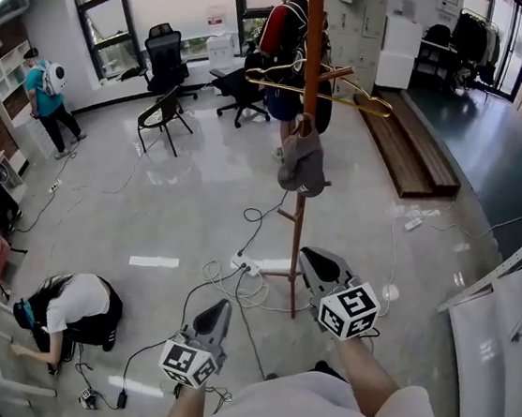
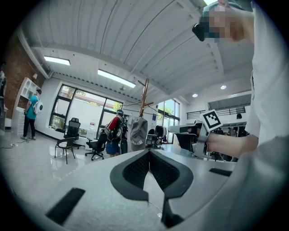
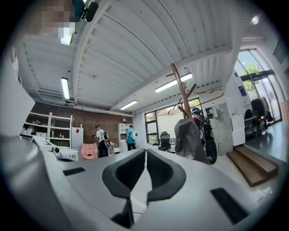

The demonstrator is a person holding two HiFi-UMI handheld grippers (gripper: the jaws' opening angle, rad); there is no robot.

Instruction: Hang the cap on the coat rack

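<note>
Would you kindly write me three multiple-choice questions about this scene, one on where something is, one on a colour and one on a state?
1. Where is the cap?
A. On a chair.
B. Hanging on the coat rack.
C. On a shelf.

2. What colour is the cap?
A. Red.
B. Grey.
C. Yellow.

3. How do the jaws of the right gripper stand?
A. Wide apart.
B. Closed on the cap.
C. Closed together with nothing between them.

Answers:
1 B: it hangs from a peg partway up the rack's pole.
2 B: its cloth shows grey in all three views.
3 C: the right gripper view shows the pads meeting, with the cap away on the rack.
</note>
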